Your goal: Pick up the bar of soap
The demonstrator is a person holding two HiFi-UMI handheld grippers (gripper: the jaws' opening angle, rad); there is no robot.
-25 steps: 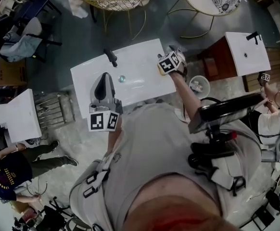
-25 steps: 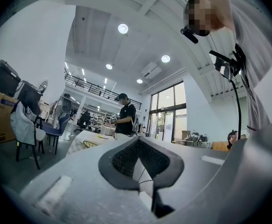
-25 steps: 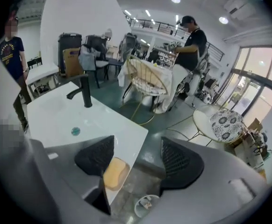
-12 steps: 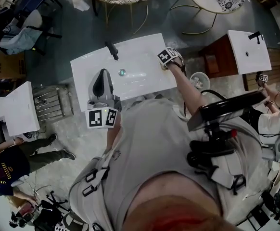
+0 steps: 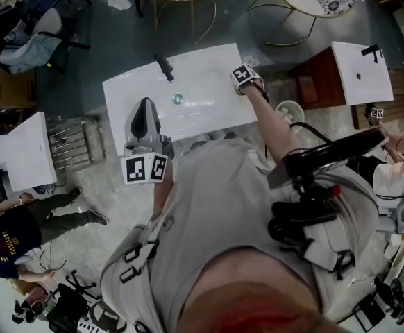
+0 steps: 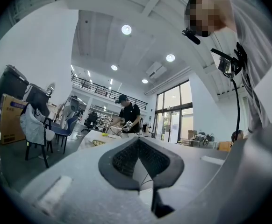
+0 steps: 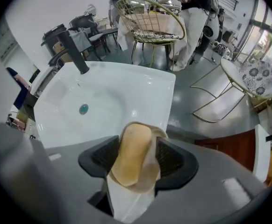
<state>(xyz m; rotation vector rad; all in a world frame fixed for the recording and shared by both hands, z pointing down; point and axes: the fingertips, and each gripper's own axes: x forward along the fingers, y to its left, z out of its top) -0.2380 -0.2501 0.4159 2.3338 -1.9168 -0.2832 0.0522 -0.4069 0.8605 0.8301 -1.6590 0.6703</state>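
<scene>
The reach looks done and the grip is being made, while the lift is yet to come. The right claw (image 7: 137,146) points steeply down over the white rectangular ceramic washbasin (image 7: 103,97), at the basin's right-hand corner on the side of the black tap (image 7: 73,48). Its jaws have just been closing, and the tan oval bar of soap (image 7: 131,157) stands squarely between them. The dark ribbed pads sit against its two long flanks, so I judge the claw to be clamped on the bar. A paler layer shows under and beside the tan face. Whether that is a dish or the bar's own lower part I cannot tell. White basin rim shows directly below the bar, so by my reading it rests on the rim and has not been raised. What remains is to firm up the hold and carry the bar straight up off the basin. The left claw (image 6: 137,141) hangs at the basin's near edge, well apart from the soap, with its jaw tips together and nothing in them.
</scene>
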